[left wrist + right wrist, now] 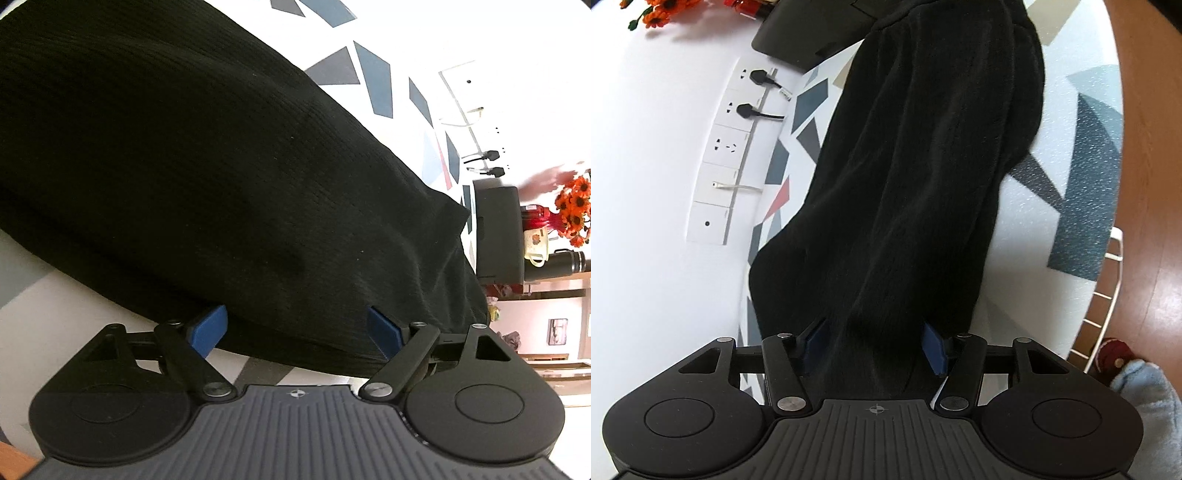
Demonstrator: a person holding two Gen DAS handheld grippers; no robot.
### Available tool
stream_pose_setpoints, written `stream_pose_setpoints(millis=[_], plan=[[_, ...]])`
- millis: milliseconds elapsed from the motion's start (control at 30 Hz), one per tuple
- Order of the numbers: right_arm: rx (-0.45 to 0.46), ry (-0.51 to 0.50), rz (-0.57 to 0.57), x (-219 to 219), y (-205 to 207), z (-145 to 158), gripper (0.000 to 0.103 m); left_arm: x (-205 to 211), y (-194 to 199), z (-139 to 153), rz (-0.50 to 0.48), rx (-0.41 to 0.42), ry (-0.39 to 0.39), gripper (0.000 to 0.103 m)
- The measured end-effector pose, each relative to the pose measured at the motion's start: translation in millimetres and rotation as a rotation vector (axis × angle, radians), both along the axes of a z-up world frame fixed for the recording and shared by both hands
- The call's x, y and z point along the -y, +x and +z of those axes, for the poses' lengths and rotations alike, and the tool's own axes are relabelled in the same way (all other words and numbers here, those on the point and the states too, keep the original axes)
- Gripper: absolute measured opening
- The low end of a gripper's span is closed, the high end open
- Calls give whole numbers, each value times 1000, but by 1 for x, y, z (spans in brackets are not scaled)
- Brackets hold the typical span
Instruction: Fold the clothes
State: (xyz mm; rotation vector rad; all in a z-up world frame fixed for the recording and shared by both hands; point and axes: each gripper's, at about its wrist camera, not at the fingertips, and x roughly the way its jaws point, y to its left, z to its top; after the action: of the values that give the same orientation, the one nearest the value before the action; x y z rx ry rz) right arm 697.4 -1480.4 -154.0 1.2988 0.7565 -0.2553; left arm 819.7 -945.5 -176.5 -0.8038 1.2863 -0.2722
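A black ribbed garment fills most of the left wrist view and lies over the patterned table cover. My left gripper stands wide, its blue pads on either side of the garment's near edge, which sits between them. In the right wrist view the same black garment stretches away from me as a long bunched band. My right gripper also stands wide, with a thick bunch of the cloth between its blue pads. The cloth hides the fingertips of both grippers.
A white table cover with grey, blue and red shapes lies under the garment. A wall socket strip with two black plugs, a black box, orange flowers in a red vase, a white wire rack, wood floor at right.
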Motion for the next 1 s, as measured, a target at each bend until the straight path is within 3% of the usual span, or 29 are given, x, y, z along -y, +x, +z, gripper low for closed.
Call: stream_pose_setpoints(millis=[100, 167, 200, 267, 333, 400, 467, 533, 700, 767, 833, 1000], plan=[[12, 6, -17, 1, 0, -1, 52, -11, -2, -3, 84, 11, -35, 81], [11, 10, -33, 2, 0, -4, 52, -12, -1, -5, 139, 62, -37, 76], [10, 0, -45, 1, -1, -5, 52, -11, -1, -4, 152, 83, -11, 66], [8, -26, -71, 0, -1, -6, 52, -6, -1, 0, 146, 115, 43, 60], [19, -38, -62, -3, 0, -7, 49, 0, -2, 5, 129, 123, 117, 40], [32, -49, -42, -7, 1, -6, 34, 5, -4, 7, 107, 115, 183, 27], [44, -62, -22, -9, 1, -3, 23, 1, -8, 5, 141, 94, 153, 24], [50, -69, -32, -10, 0, -3, 19, -6, -10, -1, 177, 67, 100, 21], [21, -41, -34, -7, 0, -18, 26, -19, -8, -10, 214, 28, 18, 22], [18, -20, -27, -7, 1, -26, 10, -20, -9, -11, 213, 35, 15, 22], [16, -17, -33, -8, 1, -28, 9, -18, -12, -7, 192, 41, 41, 17], [133, -82, 3, -9, 0, 1, 8, -16, -22, 13, 154, 75, 69, 15]])
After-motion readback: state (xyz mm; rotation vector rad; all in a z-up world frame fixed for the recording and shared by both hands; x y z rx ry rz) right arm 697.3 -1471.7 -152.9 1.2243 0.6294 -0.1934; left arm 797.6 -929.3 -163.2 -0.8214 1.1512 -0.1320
